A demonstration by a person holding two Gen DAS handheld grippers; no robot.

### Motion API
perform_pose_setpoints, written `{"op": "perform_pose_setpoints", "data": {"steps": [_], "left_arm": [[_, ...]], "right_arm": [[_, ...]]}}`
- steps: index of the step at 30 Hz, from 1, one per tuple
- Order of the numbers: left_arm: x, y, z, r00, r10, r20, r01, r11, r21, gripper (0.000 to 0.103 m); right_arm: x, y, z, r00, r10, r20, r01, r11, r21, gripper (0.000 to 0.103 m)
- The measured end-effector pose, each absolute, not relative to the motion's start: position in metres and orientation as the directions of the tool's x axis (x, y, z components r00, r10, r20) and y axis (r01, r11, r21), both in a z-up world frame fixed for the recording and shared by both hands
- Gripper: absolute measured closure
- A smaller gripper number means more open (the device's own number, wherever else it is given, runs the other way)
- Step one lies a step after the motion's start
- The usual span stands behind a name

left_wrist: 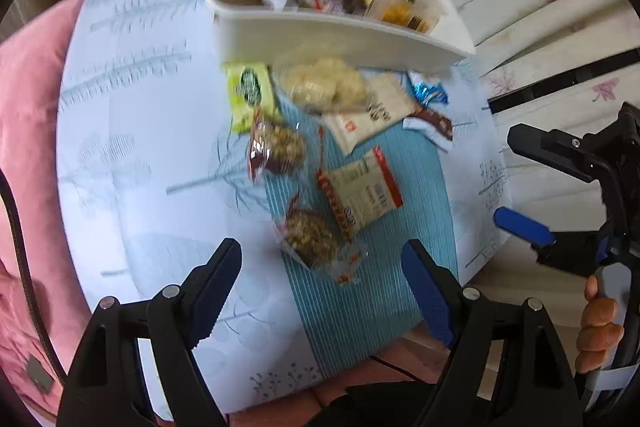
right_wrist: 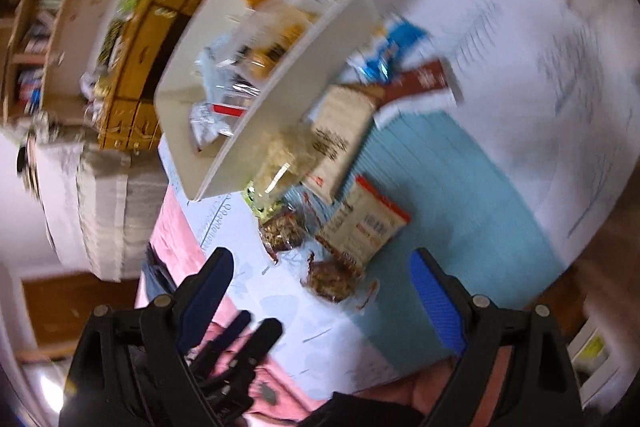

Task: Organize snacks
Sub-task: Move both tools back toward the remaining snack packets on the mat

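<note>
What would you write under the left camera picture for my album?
Open left gripper above a nut snack packet on the blue mat, with more snacks in the white bin behind.

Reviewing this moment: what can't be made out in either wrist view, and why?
- Print on the loose snack packets: motion blur, both views.
- Contents low in the white bin: its near wall hides them, left view.
- Right gripper: open, nothing between its fingers; right view heavily smeared.
- Left gripper: open; how far above the table, unclear.
</note>
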State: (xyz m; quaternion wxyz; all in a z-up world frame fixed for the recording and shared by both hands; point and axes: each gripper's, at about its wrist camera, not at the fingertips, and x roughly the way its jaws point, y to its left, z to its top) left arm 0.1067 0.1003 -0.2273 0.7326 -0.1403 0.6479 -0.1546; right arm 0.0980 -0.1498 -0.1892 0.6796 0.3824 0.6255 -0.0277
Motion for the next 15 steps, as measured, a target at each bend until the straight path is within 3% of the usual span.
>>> {"op": "perform_pose_setpoints", "data": {"steps": [15], "left_arm": [[0.124, 0.092, -0.289, -0.075, -0.379, -0.922, -0.112, 0.922, -0.370, 0.022]], "right_arm": [[0.105, -0.134, -0.275, 0.068, 0.519, -0.852, 0.779, 0.506, 0.371, 0.013]]}}
